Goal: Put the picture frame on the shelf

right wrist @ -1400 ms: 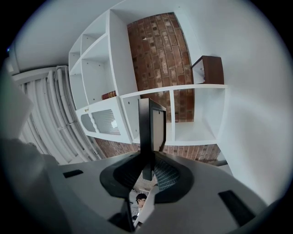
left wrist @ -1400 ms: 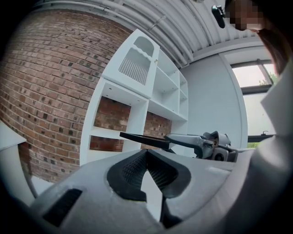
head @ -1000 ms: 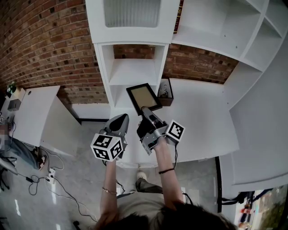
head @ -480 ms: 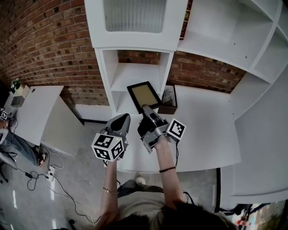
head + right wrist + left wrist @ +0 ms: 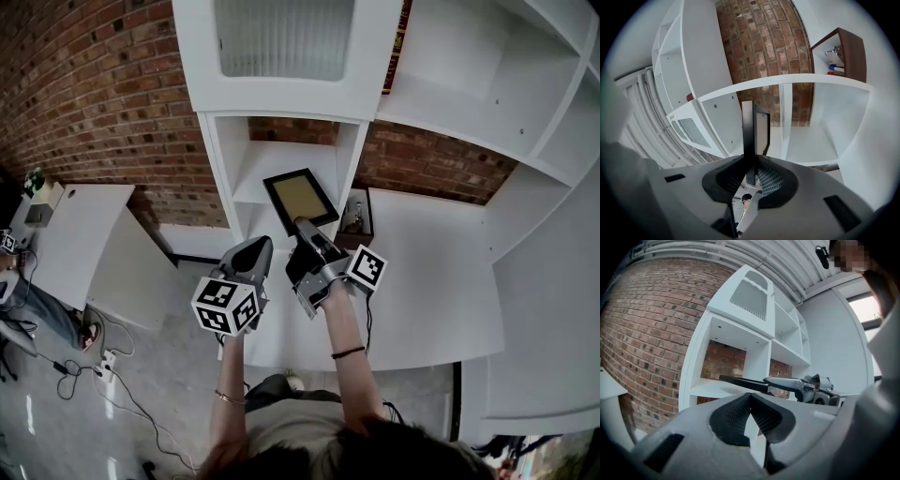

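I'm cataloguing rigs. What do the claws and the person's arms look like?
Both the left claw and right claw are grey, tapered shells with dark ribbed pads, each carrying a white cube with black square markers. No cables show. Arms are unsleeved; a thin bracelet on the left wrist, a dark band on the right.

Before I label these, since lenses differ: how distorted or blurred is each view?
Head view: sharp, shelf edges bow slightly around the picture frame. Left gripper view: strong fisheye, bright window at right. Right gripper view: fisheye circle, black corners.
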Demonstrator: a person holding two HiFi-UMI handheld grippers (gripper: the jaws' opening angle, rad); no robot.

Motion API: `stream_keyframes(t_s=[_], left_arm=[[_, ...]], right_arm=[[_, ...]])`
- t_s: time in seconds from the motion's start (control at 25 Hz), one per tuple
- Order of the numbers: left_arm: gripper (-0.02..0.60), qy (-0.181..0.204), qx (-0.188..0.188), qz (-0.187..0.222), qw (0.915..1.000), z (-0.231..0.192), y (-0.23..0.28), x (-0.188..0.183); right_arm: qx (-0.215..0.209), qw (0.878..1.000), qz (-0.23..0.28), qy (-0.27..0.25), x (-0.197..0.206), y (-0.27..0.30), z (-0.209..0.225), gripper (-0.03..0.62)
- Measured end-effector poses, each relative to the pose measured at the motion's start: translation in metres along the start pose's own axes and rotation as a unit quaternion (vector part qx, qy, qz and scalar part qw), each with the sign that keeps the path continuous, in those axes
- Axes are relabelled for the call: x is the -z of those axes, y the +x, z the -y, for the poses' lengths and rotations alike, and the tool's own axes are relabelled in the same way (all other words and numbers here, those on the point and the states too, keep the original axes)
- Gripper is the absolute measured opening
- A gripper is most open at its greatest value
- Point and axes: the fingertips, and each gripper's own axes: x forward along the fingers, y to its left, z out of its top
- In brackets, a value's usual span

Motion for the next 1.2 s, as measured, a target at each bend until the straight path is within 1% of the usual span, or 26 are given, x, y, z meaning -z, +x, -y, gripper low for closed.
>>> stream_keyframes(t_s=[0.24,0.52,0.72,1.2], left_arm=[[0.011,0.003,0.005,-0.001,1.0,-0.017,0.013,-0.003],[0.011,-0.006,0.014,0.0,0.9999,-0.036,0.031,-0.01],[0.011,-0.01,0.02,-0.006,0.9997,-0.047,0.039,-0.007],[0.011,-0.016,0.019,-0.007,0.9997,-0.067,0.052,-0.007]], right_arm=[[0.003,1.0,0.005,0.001,-0.008,0.018,0.009,0.071],[0.012,1.0,0.015,0.004,-0.017,0.042,0.016,0.071],[0.017,1.0,0.023,0.006,-0.021,0.054,0.021,0.071],[0.04,0.998,0.038,0.021,-0.031,0.07,0.037,0.071]])
